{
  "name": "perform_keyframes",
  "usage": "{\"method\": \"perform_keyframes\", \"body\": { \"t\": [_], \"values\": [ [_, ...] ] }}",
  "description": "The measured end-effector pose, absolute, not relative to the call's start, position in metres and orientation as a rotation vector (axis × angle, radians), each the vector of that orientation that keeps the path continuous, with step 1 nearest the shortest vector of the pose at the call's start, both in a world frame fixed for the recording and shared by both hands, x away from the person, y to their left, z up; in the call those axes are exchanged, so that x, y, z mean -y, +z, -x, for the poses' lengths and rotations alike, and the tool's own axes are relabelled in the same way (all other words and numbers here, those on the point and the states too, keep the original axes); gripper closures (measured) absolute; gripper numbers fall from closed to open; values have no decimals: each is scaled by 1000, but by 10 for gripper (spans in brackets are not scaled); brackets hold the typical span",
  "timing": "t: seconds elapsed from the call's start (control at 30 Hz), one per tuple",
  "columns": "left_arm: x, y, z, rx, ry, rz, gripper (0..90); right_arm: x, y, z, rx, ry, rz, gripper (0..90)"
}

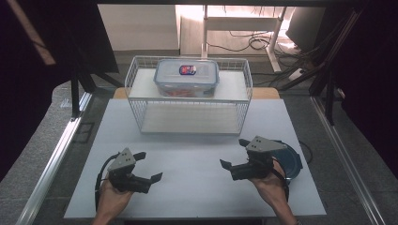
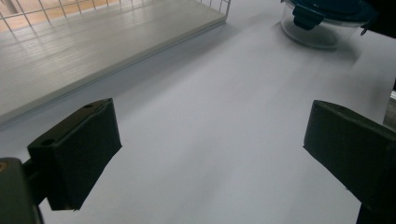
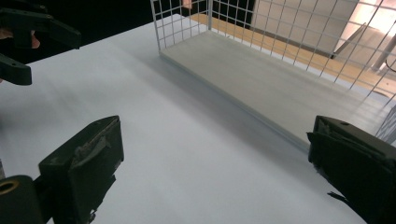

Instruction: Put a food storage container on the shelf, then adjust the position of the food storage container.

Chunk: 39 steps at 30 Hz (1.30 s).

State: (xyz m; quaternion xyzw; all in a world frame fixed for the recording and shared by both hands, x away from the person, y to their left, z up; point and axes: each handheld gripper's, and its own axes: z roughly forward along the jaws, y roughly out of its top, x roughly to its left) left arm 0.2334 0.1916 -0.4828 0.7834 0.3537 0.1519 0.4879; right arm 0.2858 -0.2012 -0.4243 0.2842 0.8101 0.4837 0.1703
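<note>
A white wire rack (image 1: 190, 110) with two shelves stands at the back of the white table (image 1: 187, 187). On its upper shelf rests a clear rectangular box (image 1: 186, 77) with a snap-on lid and a red-blue label. My left gripper (image 1: 150, 166) hovers open over the table's front left, nothing between its jaws (image 2: 212, 154). At the front right my right gripper (image 1: 233, 153) is open too, with only bare table between the jaws (image 3: 210, 163). A round clear container (image 1: 290, 159) with a dark blue lid sits just behind the right gripper and is partly hidden by it.
The rack's lower shelf (image 3: 261, 79) holds nothing and opens toward me. The round container (image 2: 322, 25) lies beyond the left gripper's jaws. Metal rails (image 1: 56, 154) run along both table sides. Cables and a desk leg lie on the floor behind.
</note>
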Motion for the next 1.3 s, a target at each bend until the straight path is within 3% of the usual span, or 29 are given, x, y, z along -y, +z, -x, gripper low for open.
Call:
{"method": "perform_keyframes", "body": {
  "t": [0.67, 1.13, 1.3],
  "values": [
    [-189, -508, -214, -880, 409, -1974, 38, 202, -474, -262, -2382, 1241, -841, 29],
    [-193, -511, -217, -905, 375, -1947, 41, 221, -467, -274, -2340, 1143, -1010, 5],
    [-194, -512, -218, -913, 358, -1941, 43, 253, -457, -284, -2259, 1143, -1139, 284]
  ]
}}
